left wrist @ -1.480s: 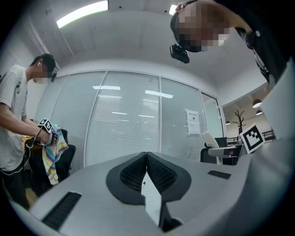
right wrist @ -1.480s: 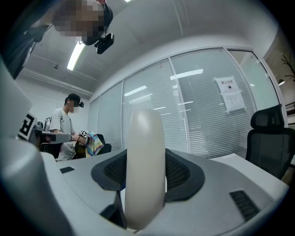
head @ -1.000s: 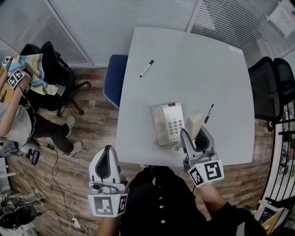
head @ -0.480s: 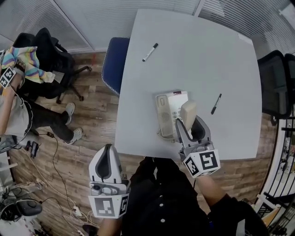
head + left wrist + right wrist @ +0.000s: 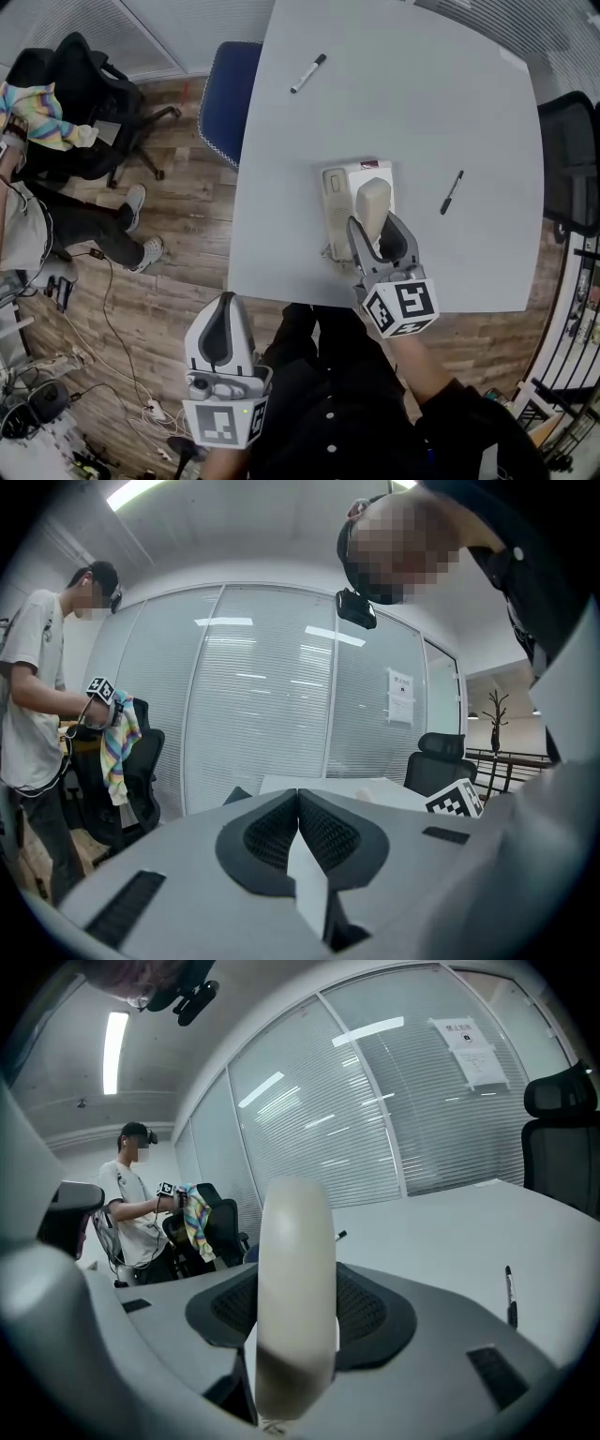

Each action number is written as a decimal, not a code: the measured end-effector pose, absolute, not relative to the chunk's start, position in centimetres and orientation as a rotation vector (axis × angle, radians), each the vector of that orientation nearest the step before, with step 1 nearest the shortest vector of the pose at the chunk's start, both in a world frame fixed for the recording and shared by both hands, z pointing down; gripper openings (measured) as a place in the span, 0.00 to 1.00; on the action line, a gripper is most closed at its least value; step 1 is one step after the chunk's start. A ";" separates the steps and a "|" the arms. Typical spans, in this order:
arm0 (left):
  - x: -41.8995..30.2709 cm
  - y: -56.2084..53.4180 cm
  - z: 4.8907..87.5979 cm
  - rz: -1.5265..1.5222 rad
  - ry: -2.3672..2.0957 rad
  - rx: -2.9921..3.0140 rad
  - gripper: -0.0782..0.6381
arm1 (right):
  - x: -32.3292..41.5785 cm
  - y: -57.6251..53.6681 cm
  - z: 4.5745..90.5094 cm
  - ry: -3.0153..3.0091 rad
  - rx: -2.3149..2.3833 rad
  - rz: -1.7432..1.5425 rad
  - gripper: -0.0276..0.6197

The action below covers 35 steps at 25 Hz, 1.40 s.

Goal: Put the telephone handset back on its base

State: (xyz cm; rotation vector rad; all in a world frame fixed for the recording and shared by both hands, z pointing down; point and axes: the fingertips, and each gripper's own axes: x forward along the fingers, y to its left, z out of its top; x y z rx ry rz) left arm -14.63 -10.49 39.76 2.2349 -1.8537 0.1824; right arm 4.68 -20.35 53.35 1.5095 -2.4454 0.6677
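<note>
The white telephone base (image 5: 336, 211) sits near the front edge of the grey table (image 5: 422, 94). Its cream handset (image 5: 372, 208) hangs over the base's keypad side, upright between the jaws of my right gripper (image 5: 377, 227), which is shut on it. In the right gripper view the handset (image 5: 296, 1288) fills the gap between the dark pads (image 5: 380, 1314); whether it touches the base I cannot tell. My left gripper (image 5: 221, 305) hangs off the table over the wooden floor, shut with nothing in it; its pads (image 5: 272, 832) meet in the left gripper view.
Two black markers (image 5: 307, 73) (image 5: 452, 192) lie on the table. A blue chair (image 5: 223, 103) stands at the table's left edge and a black office chair (image 5: 572, 159) at its right. Another person (image 5: 23, 216) stands far left by a black chair (image 5: 66, 103).
My right gripper has carried the handset left and down, from beside the base to over it. The left gripper has sunk a little and stays shut.
</note>
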 end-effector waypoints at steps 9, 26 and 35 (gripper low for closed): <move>-14.7 -9.7 41.7 0.213 -1.830 2.192 0.13 | 3.6 -20.6 57.7 -2.372 1.473 0.661 0.40; -15.1 -9.4 44.4 0.279 -1.814 2.128 0.13 | 2.4 -21.3 61.2 -2.272 1.554 0.622 0.40; -14.6 -9.3 46.1 0.305 -1.789 2.096 0.13 | 2.3 -22.1 62.2 -2.163 1.655 0.552 0.40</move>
